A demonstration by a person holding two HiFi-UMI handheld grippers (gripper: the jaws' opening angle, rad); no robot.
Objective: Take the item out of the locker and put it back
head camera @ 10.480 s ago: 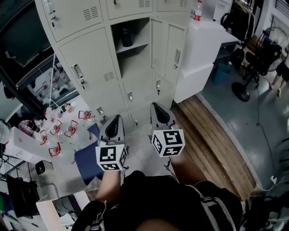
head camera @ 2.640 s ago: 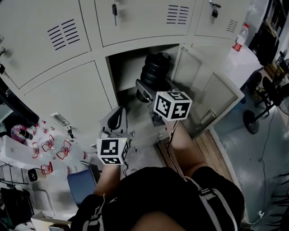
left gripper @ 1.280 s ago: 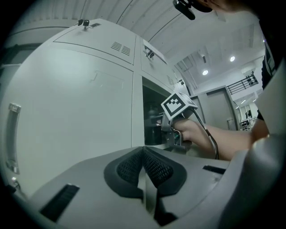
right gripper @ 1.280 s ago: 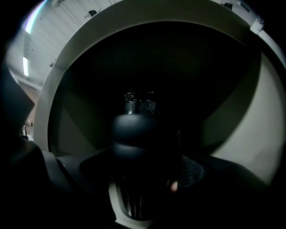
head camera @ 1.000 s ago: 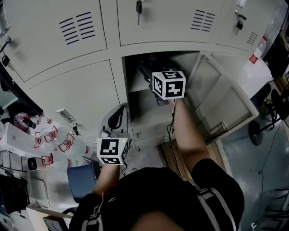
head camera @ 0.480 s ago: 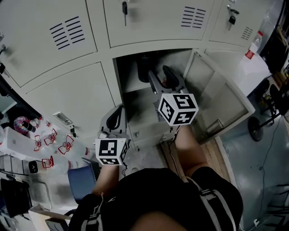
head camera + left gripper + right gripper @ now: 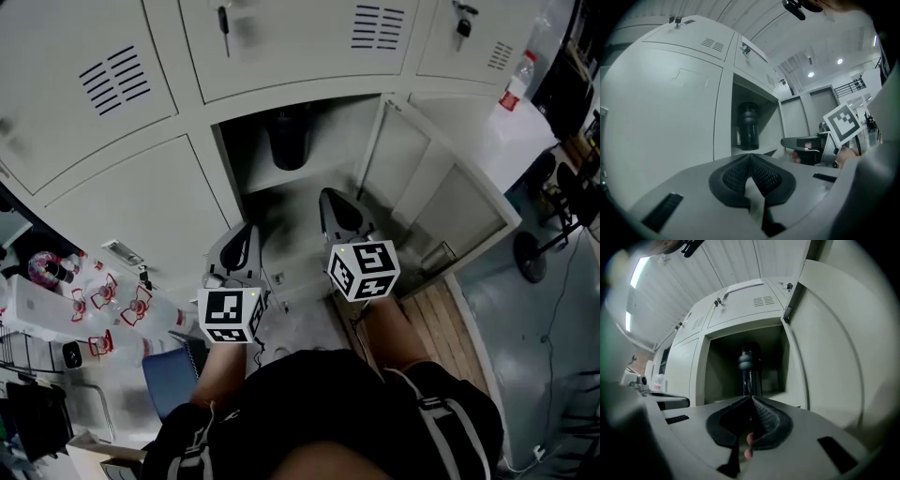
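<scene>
Inside the pale grey metal locker (image 7: 178,202), the tall black ribbed bottle (image 7: 289,141) stands upright on the shelf (image 7: 314,173) of the one open compartment, towards its rear, with nothing touching it. I read that as the item returned to its place.

The right gripper (image 7: 334,202) hangs in front of the compartment, below the shelf and well apart from the bottle. Its jaws have just been closing and now meet pad to pad with nothing between them. The left gripper (image 7: 245,240), just beside it and lower, is likewise pinched closed and empty. From the right gripper view the bottle (image 7: 750,369) lines up dead ahead of the closed pads (image 7: 759,411).

As operator, I see two risks. The bottle is tall and narrow, so a forward push with closed jaws would tip it against the compartment wall or roll it off the shelf, where open jaws would straddle it. The locker door (image 7: 441,202) also stands swung wide at the right gripper's side. A careless sideways pull could catch its edge, jolt the cabinet and upset the bottle.
</scene>
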